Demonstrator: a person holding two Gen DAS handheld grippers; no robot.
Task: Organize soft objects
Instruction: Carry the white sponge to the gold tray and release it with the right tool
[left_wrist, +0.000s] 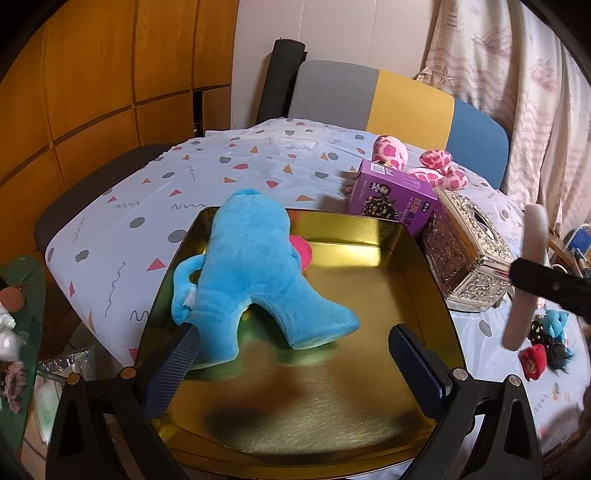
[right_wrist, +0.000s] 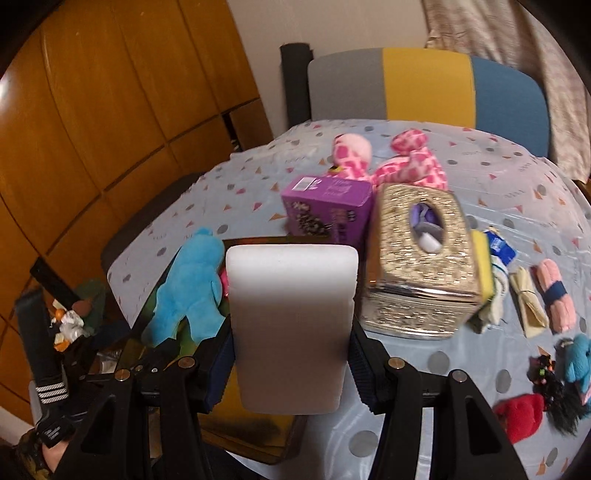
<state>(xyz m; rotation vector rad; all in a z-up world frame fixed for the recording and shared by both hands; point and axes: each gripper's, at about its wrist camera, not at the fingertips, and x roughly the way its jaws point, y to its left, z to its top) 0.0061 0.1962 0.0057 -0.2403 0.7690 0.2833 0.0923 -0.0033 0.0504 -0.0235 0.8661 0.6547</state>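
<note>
A blue plush toy lies in the gold tray, its legs toward me. My left gripper hovers open over the tray's near half; its left finger is beside one plush leg and the right one stands apart. My right gripper is shut on a white foam sponge, held upright above the tray's right edge. In the left wrist view the sponge shows edge-on at the right. The blue plush sits left of the sponge.
A purple box and a silver tissue box stand right of the tray, with a pink spotted plush behind. Rolled cloths, a yellow sponge and small red and blue toys lie at the right. A chair stands behind the table.
</note>
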